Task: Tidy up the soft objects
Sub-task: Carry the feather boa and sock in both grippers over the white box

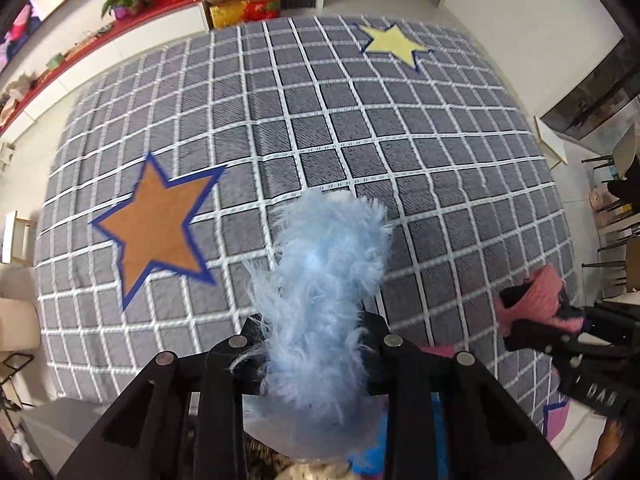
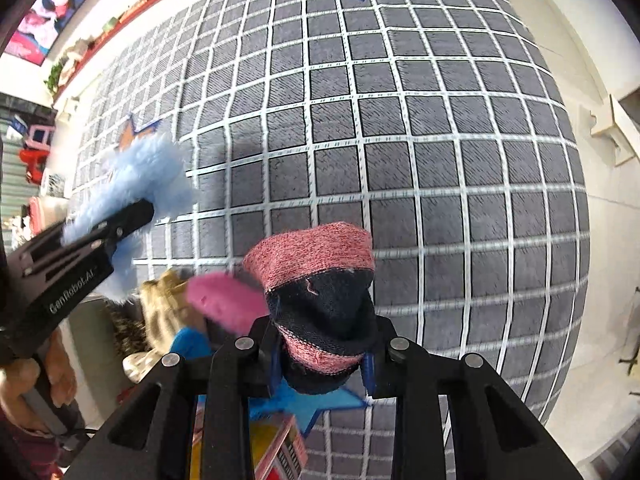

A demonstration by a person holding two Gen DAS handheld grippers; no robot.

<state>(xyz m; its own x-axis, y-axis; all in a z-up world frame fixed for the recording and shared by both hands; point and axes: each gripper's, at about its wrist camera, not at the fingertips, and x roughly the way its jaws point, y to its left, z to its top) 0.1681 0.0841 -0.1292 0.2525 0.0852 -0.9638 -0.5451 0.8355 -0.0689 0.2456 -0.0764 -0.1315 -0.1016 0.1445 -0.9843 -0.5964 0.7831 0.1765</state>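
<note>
Grey carpet (image 1: 360, 128) crossed by a white grid fills both views, lying on a pale floor, with a white and red shelf (image 1: 100, 46) of potted plants and bags along its far edge.

Between the fingers of the left gripper (image 1: 316, 344) sits a fluffy light-blue sock (image 1: 328, 264), clenched near its lower part. Its long shaggy pile sticks out past both fingers and the free end stands well beyond the fingertips, held clear of the carpet. From the right wrist camera the same sock (image 2: 140, 184) bulges out on either side of the black finger (image 2: 120, 224) pressed into it.

The right gripper (image 2: 320, 354) is likewise clamped on a knitted sock (image 2: 316, 280). This one is folded over on itself, with a mottled pink band at the top, a dark navy middle and another pink band low down by the pads. It bunches up past the fingertips. In the left wrist view the pink end (image 1: 540, 296) shows at the tip of that gripper, off to the right of the blue sock.

Just left of the right gripper's fingers lie a pink plush piece (image 2: 228, 300) and a tan furry one (image 2: 164, 304), both blurred. Under the fingers is a blue star (image 2: 312, 404) on the carpet. Beyond the left gripper's fingers, to their left, is an orange star (image 1: 160, 232) edged in blue, and far ahead a pale yellow star (image 1: 394, 44). A hand (image 2: 24, 380) grips the left gripper's handle at the lower left of the right wrist view.
</note>
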